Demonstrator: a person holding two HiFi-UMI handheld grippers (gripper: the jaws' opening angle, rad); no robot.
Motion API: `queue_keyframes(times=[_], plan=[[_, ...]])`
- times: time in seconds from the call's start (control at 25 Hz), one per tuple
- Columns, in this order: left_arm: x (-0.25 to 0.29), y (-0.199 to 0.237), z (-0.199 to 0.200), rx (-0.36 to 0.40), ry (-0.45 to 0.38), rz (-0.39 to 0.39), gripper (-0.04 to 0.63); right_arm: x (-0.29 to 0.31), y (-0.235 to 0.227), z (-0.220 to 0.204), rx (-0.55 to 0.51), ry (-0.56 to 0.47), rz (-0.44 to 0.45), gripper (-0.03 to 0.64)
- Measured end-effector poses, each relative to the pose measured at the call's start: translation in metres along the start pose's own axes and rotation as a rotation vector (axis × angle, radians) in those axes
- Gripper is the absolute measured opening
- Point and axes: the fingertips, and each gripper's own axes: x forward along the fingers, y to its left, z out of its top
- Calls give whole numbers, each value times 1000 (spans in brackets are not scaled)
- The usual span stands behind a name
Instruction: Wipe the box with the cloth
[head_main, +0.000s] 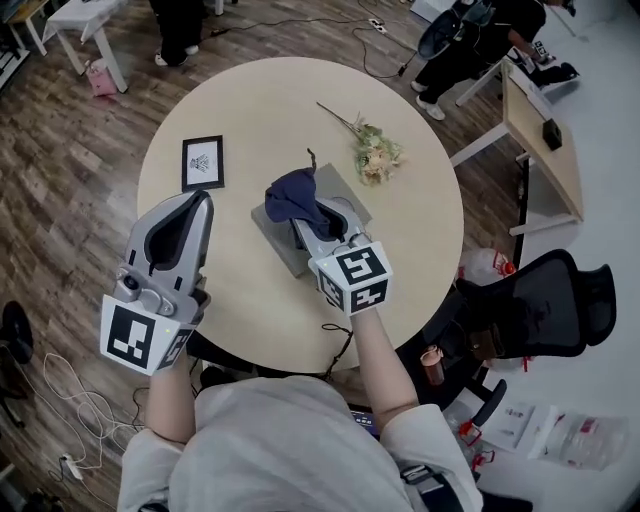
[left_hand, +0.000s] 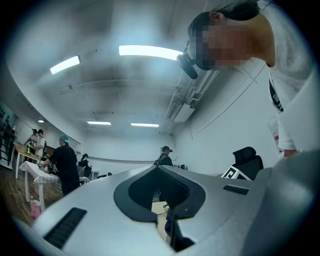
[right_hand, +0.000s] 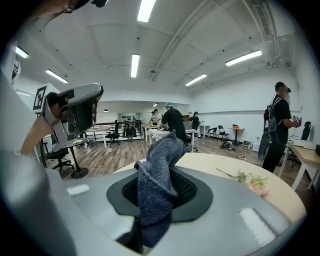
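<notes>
head view | right claw (head_main: 305, 222) grips cloth (head_main: 289, 194) over box (head_main: 272, 233) | left claw (head_main: 198, 203) closed, tilted up

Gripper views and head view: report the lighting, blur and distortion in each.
Left gripper view: strong fisheye with dark corners, hazy and soft, with a ceiling light glaring. Right gripper view: the same fisheye bend but sharper, and the cloth is crisp where the jaws grip it. Head view: even light, only faint shadows on the table, little distortion.

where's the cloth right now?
Head view, middle of the table: the cloth is clamped in the right gripper, bunched over the grey box, left of the flowers.
</notes>
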Motion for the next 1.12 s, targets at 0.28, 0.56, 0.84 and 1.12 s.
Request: queue_keyframes(times=[0.28, 0.56, 0.84, 1.12], plan=[[-16, 20, -7, 22, 43, 126, 6, 53, 12, -51, -29, 158, 135, 104], [-34, 27, -7, 45, 65, 215, 6, 82, 16, -96, -66, 288, 180, 106], [-48, 25, -9, 57, 88, 264, 6, 87, 10, -108, -70, 320, 168, 164], [-62, 25, -10, 64, 104, 300, 6, 97, 11, -134, -89, 429, 148, 175]])
